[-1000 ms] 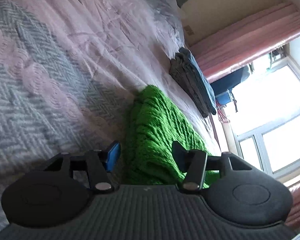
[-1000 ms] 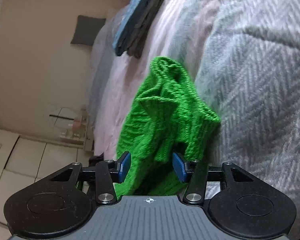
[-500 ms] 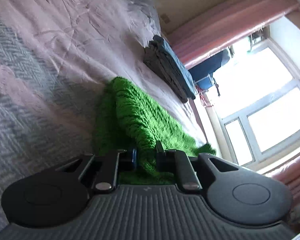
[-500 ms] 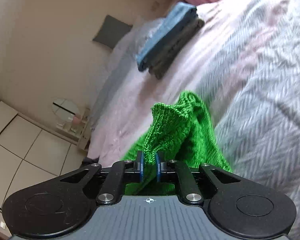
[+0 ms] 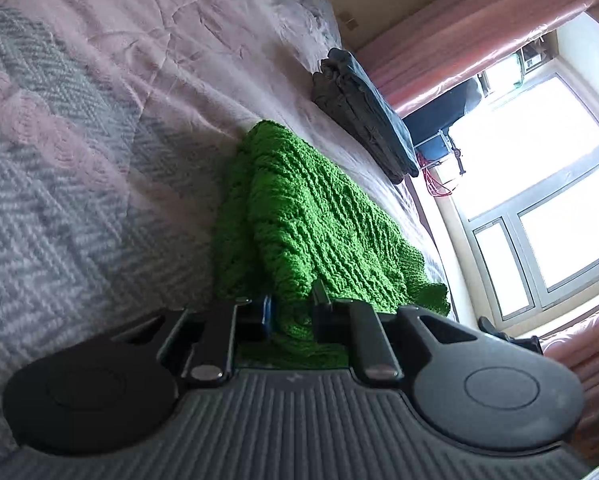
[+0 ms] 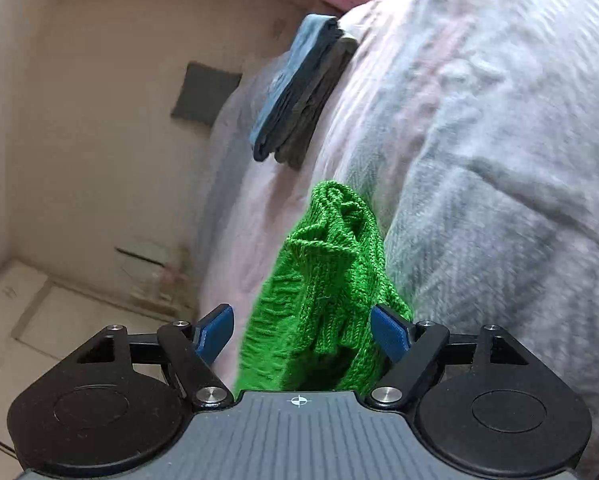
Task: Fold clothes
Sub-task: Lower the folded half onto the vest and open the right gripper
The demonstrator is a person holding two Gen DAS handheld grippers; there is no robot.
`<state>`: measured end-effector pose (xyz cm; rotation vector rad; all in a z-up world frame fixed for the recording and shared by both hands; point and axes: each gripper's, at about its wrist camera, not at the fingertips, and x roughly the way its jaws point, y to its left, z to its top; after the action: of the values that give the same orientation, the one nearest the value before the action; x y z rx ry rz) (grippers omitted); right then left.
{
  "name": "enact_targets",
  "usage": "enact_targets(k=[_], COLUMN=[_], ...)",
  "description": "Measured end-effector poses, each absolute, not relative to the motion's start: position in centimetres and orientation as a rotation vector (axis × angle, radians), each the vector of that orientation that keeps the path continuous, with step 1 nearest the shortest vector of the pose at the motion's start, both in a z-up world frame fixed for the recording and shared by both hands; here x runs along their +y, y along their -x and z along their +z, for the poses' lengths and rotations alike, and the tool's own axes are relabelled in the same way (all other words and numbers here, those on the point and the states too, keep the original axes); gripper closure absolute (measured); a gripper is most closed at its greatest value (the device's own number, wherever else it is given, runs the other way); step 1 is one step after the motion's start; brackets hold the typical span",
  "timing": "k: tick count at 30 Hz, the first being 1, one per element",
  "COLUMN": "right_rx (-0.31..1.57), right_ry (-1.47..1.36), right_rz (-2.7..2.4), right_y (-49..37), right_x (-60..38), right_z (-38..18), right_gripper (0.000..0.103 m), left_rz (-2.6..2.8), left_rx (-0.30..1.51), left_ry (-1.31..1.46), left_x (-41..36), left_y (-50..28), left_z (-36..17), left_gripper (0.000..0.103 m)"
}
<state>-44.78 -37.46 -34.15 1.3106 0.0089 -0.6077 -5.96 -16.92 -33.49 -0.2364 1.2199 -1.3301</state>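
A green knitted sweater [image 5: 311,216] lies bunched on the bed's grey and pink blanket [image 5: 59,200]. My left gripper [image 5: 291,312] is shut on its near edge, with knit pinched between the fingers. In the right wrist view the sweater [image 6: 331,264] rises in a crumpled fold between the blue pads of my right gripper [image 6: 303,332]. That gripper is wide open, the cloth loose between its fingers. The lower part of the sweater is hidden behind both gripper bodies.
A folded stack of dark and blue clothes [image 5: 363,116] lies farther up the bed, also seen from the right [image 6: 303,92]. A grey pillow [image 6: 205,94] lies by the wall. A bright window [image 5: 539,200] and pink curtains [image 5: 459,32] stand beyond the bed edge.
My right gripper shut on a fold of the sweater, then opened wide and let it go. My left gripper closed on the sweater's edge and still holds it.
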Motion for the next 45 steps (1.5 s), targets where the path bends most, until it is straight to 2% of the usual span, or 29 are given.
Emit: enact_targets(k=[2,5,7,11,14,19,22,23,25,27,28,35,41,42,45], right_rx=[0.040,0.100,0.123,0.123,0.106,0.176,0.184,0.188,0.209,0.226,0.225,0.263,0.489,0.480,0.426], right_ry=[-1.305,-1.317,-1.284,-1.172,-1.157,-1.175,-1.145,-1.136,-1.103,-1.043,-0.987,-0.542,-0.454,-0.467,-0.532], right_rz=[-0.605,-0.628,-0.648,-0.676,-0.682,-0.730,-0.721,-0.719,-0.732,-0.763,-0.787,-0.825,-0.863,-0.864,-0.858], right_y=[43.7,41.9,41.2,41.4,42.5,42.1,42.0,42.1,42.2,42.5,42.7,38.8,35.5,36.2,37.8], right_x=[-37.9,-38.8,-39.1,-38.1,-37.0,-36.5,-35.9,-35.8,-35.5,-34.9,-34.5,-32.4,-33.2,-33.0,-32.8], right_z=[-34.1,-34.9,-35.1,-33.8,-33.5,-36.7,-36.0,-35.7,-34.9,-33.8,-32.9,-28.0,-34.1,-35.1,-36.6], right_gripper=[0.051,0.051,0.086,0.091,0.091,0.091,0.085,0.080,0.079,0.070,0.068,0.068,0.069,0.069,0.069], left_rz=[-1.329,-1.327,-1.329,-1.368,-1.406,-1.380,-1.360,-1.360,-1.357,-1.347,-1.334,-1.334,-1.339,-1.344,-1.344], left_rx=[1.227,1.238,1.237,1.210,1.196,1.191,1.167,1.147,1.120,1.085,1.063,0.887,0.853,0.855,0.861], left_ry=[0.240,0.249,0.246,0.251,0.238,0.185,0.178,0.169,0.144,0.122,0.112,0.036,-0.196,-0.199,-0.165], left_x=[-16.9,-16.9,-17.0,-16.5,-16.1,-16.3,-16.2,-16.0,-15.6,-15.0,-14.7,-14.8,-18.2,-18.1,-17.6], left_y=[5.9,5.7,5.7,6.0,6.3,6.4,6.6,6.9,7.5,7.9,8.0,9.2,11.8,11.8,11.1], left_z=[-33.5,-33.7,-33.7,-33.3,-33.4,-34.5,-34.1,-33.7,-33.0,-32.1,-31.5,-27.5,-29.9,-30.6,-32.5], left_gripper=[0.088,0.088,0.088,0.090,0.090,0.088,0.088,0.088,0.087,0.087,0.087,0.087,0.087,0.087,0.096])
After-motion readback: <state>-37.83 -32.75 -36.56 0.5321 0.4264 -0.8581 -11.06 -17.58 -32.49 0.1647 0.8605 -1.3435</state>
